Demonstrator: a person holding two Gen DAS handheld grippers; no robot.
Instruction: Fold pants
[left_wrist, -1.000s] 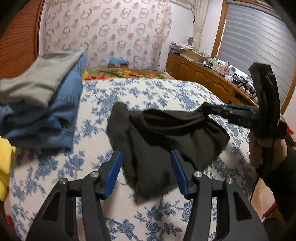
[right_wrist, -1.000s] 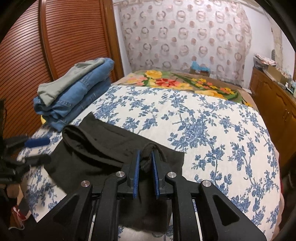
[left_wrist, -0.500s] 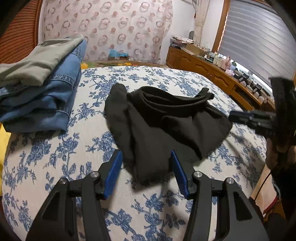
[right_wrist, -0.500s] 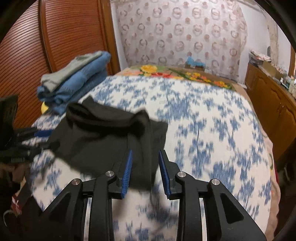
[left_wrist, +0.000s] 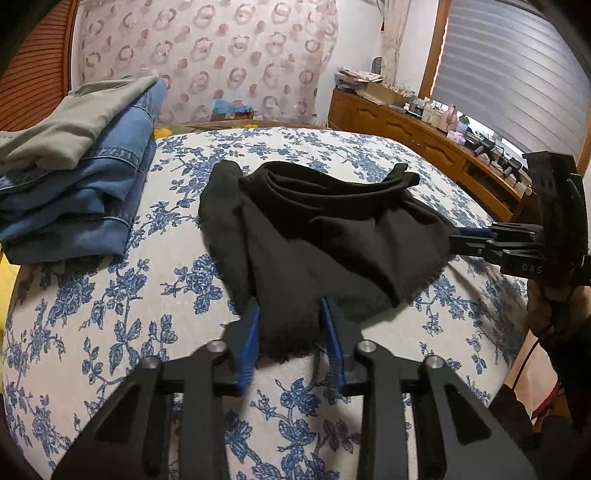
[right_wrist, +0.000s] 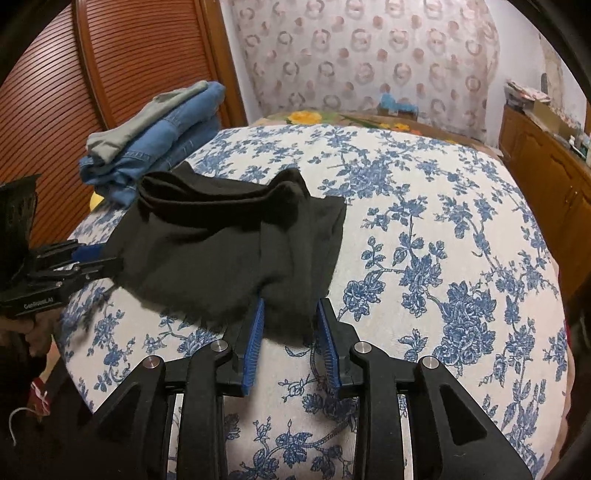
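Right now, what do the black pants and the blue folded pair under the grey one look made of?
Black pants: soft matte knit, likely cotton jersey or fleece; limp drape, fuzzy frayed hem. Blue pair: denim; faded blue, stitched seams, stiff folds.

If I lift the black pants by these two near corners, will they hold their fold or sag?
The black pants look soft and rumpled, so they will likely droop between the left gripper and right gripper. The bunched waistband may slide loose. The thin, frayed-looking hem suggests little weight.
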